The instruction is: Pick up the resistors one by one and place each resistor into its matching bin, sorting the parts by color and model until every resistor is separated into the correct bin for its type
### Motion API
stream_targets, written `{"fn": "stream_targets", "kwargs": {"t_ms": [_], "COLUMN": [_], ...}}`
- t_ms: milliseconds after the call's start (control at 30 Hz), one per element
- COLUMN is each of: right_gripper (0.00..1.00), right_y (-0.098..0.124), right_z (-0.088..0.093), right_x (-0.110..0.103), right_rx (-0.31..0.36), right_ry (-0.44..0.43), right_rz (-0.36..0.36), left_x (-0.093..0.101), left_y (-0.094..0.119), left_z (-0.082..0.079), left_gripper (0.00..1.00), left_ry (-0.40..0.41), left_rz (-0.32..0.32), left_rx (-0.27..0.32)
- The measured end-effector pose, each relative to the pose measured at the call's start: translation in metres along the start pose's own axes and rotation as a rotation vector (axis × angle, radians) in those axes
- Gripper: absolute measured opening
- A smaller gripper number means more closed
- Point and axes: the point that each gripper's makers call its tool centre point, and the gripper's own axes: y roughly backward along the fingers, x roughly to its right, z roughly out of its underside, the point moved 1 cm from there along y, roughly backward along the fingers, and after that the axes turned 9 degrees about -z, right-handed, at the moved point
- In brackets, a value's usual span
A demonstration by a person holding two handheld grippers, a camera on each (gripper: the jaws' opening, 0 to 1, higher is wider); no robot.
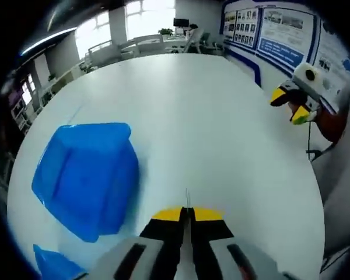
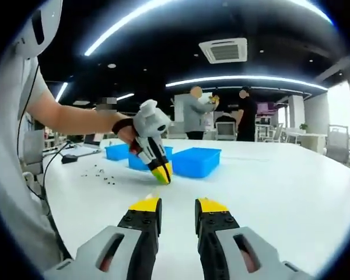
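In the left gripper view, the left claw (image 1: 187, 214) is hovering low over the white tabletop (image 1: 210, 116) with its yellow-tipped jaws pressed together, and a thin wire-like sliver is poking out from between the tips; whether it is a resistor lead is too small to tell. A blue bin (image 1: 84, 175) is sitting just to the left of the claw, and the corner of a second blue bin (image 1: 55, 263) is peeking in at the lower left edge. Far off at the right, the right claw (image 1: 291, 105) is hanging above the tabletop's edge with its jaws apart. In the right gripper view, the right claw (image 2: 178, 207) is standing with its jaws spread and nothing between them, well above the tabletop (image 2: 268, 192). Ahead of it, a person's hand (image 2: 125, 131) is gripping the left claw (image 2: 162, 174), which is pointing down with its tips at the surface, just in front of the blue bins (image 2: 195, 160). A scatter of small dark resistors (image 2: 99, 172) is lying loose on the tabletop to the left of that claw. Two people are standing in the background.
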Motion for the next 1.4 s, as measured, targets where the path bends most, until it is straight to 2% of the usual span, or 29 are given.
{"fn": "stream_targets", "kwargs": {"t_ms": [133,267,400,500,633,767,800,833,1033,1133,1200,1267,1333,1400], "right_gripper": [0.25,0.25,0.25,0.25,0.25,0.25,0.25,0.25,0.25,0.25,0.25,0.25,0.25,0.25], "right_y": [0.001,-0.001,-0.009,-0.018,-0.028,-0.036,-0.037,-0.038,-0.037,-0.034,-0.031,-0.03,-0.029,-0.028], "right_z": [-0.006,-0.01,-0.01,-0.009,-0.009,-0.012,-0.013,-0.015,-0.015,-0.013,-0.011,-0.01,-0.01,-0.009], "right_x": [0.009,0.015,0.013,0.006,-0.001,-0.006,-0.008,-0.009,-0.011,-0.012,-0.012,-0.011,-0.011,-0.008], "right_rx": [-0.007,0.006,0.003,0.0,-0.009,-0.018,-0.019,-0.019,-0.018,-0.023,-0.027,-0.03,-0.03,-0.029], "right_ry": [0.037,0.037,0.034,0.034,0.033,0.042,0.05,0.054,0.047,0.043,0.042,0.041,0.039,0.034], "right_rz": [0.011,0.012,0.004,-0.019,-0.047,-0.067,-0.072,-0.074,-0.062,-0.057,-0.052,-0.047,-0.043,-0.032], "left_x": [0.013,0.03,0.057,0.066,0.051,0.019,0.005,-0.001,-0.07,-0.103,-0.122,-0.131,-0.132,-0.133], "left_y": [0.025,0.055,0.081,0.098,0.116,0.136,0.144,0.147,0.174,0.181,0.182,0.181,0.178,0.174], "left_z": [-0.009,-0.01,-0.003,0.009,0.019,0.015,0.014,0.013,0.014,0.022,0.031,0.037,0.035,0.038], "left_gripper": [0.07,0.07,0.07,0.07,0.07,0.07,0.07,0.07,0.07,0.08,0.08,0.08,0.08,0.08], "left_ry": [0.002,0.004,0.005,0.065,0.145,0.25,0.286,0.301,0.406,0.461,0.473,0.481,0.42,0.428], "left_rz": [0.063,0.113,0.189,0.187,0.107,0.01,-0.028,-0.045,-0.269,-0.399,-0.502,-0.555,-0.561,-0.57], "left_rx": [0.078,0.136,0.215,0.287,0.376,0.499,0.536,0.551,0.667,0.689,0.668,0.646,0.649,0.633]}}
